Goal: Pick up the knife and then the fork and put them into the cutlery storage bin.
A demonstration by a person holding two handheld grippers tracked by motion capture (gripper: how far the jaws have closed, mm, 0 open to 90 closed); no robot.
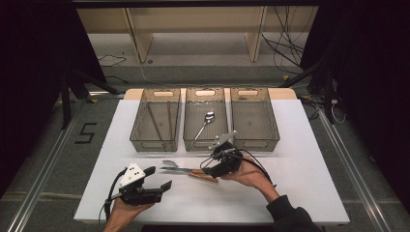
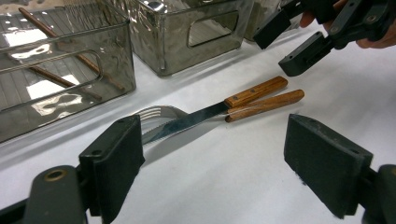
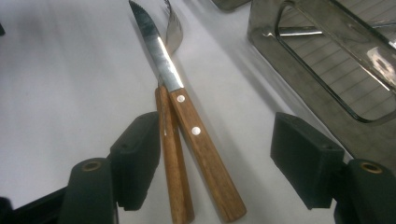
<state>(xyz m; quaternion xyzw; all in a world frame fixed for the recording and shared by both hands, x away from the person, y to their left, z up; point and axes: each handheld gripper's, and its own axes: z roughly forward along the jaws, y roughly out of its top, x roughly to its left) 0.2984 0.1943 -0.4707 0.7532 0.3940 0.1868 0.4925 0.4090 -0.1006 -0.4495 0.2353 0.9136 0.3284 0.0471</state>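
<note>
A knife (image 1: 180, 170) with a serrated blade and a wooden handle lies on the white table, crossed over a wooden-handled fork (image 1: 169, 163). My right gripper (image 1: 207, 169) is low over their handles and open. In the right gripper view the knife handle (image 3: 201, 140) and the fork handle (image 3: 173, 177) lie between the jaws, with the right jaw well off them. My left gripper (image 1: 157, 179) stands open and empty near the table's front, pointed at the blade end. In the left gripper view the knife (image 2: 219, 109) and the fork (image 2: 156, 112) lie ahead, with the right gripper (image 2: 287, 44) above the handles.
Three clear grey bins stand in a row behind the cutlery. The left bin (image 1: 154, 149) holds chopsticks (image 1: 155, 121), the middle bin (image 1: 205, 149) a spoon (image 1: 205, 121), and the right bin (image 1: 255, 145) stands close behind my right hand. The table's front edge is near my left hand.
</note>
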